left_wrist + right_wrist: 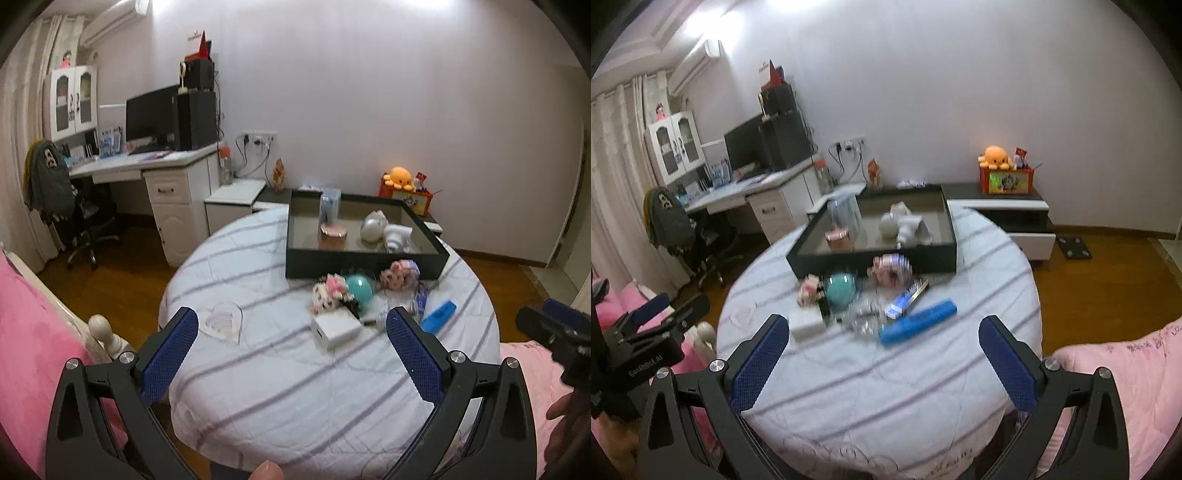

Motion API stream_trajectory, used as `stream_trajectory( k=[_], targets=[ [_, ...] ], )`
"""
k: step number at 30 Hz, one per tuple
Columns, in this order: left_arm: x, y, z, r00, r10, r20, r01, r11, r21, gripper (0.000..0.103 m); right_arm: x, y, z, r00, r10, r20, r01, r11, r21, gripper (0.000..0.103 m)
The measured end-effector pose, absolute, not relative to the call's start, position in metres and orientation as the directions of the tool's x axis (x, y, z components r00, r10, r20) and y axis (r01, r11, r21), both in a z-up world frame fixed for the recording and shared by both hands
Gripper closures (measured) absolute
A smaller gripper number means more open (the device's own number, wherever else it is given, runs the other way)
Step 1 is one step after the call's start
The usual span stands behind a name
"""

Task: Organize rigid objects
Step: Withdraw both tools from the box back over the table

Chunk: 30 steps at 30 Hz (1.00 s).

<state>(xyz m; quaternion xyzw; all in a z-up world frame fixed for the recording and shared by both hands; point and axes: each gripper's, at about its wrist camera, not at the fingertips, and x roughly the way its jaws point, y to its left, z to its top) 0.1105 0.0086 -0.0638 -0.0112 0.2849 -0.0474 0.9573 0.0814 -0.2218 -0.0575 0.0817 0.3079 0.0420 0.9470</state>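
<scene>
A black tray (369, 264) (798, 258) stands at the far side of a round table with a striped cloth (295, 387) (886, 387). It holds a clear box, a pink round case and white figures (397, 236). In front of it lie a teal ball (359, 288) (840, 290), pink toys (400, 273) (890, 269), a white box (335, 329) (806, 323) and a blue bar (438, 315) (918, 322). My left gripper (291, 317) is open and empty above the near table. My right gripper (884, 325) is open and empty, back from the pile.
A clear heart-shaped dish (222, 321) lies on the table's left. A pink bed (33, 350) is at left, pink bedding (1126, 387) at right. A desk with a monitor (151, 118) and a chair (74, 206) stand beyond. A low cabinet (1008, 206) carries an orange plush (995, 157).
</scene>
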Motion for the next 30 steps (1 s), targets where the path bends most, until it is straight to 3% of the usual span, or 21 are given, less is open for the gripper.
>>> stream_trajectory(
  k=[20, 30],
  targets=[
    [0.126, -0.001, -0.086, 0.788, -0.126, -0.603, 0.1, 0.992, -0.076, 0.0, 0.091, -0.214, -0.08, 0.755, 0.107, -0.647, -0.022, 0.99, 0.138, 0.0],
    [0.183, -0.027, -0.135, 0.697, -0.101, -0.71, 0.094, 0.994, -0.049, 0.0, 0.142, -0.218, -0.127, 0.656, 0.1, -0.748, -0.017, 0.993, 0.118, 0.0]
  ],
)
